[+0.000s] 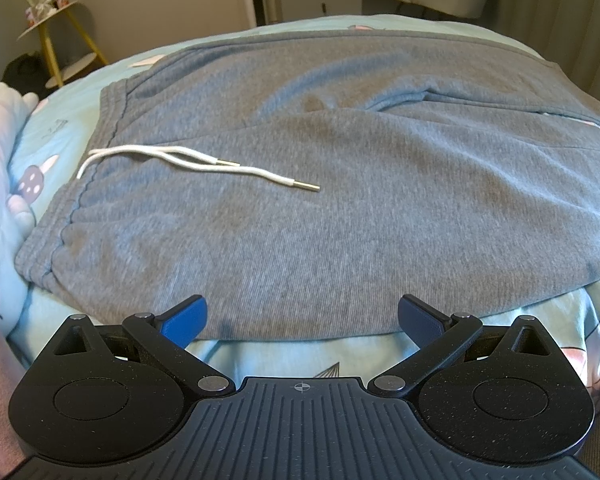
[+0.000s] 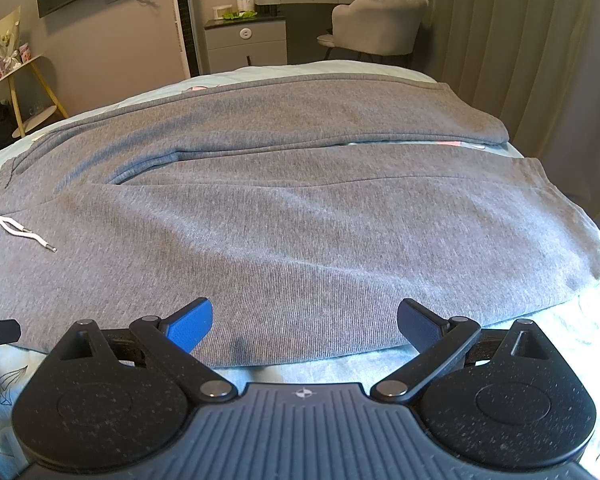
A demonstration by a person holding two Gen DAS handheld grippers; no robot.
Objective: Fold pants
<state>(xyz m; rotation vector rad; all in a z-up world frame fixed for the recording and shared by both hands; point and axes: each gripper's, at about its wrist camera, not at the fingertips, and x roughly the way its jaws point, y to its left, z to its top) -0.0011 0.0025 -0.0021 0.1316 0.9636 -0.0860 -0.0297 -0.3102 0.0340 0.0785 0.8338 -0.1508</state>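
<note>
While spread flat across bed [image 2: 380, 364], grey pants [image 2: 300, 220] untouched; left gripper [image 1: 302, 316] and right gripper [image 2: 304, 320] gaping wide, empty, at near edge. Likely risk: pinching bedsheet too.

Grey sweatpants [image 2: 300, 240]: spread flat, unfolded, legs side by side (narrow gap between), near hem just ahead of the fingers; white drawstring [image 1: 188, 166] loose on top.

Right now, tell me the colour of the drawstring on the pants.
White, with metal tips; the drawstring shows best in the left wrist view, lying on the grey pants.
</note>
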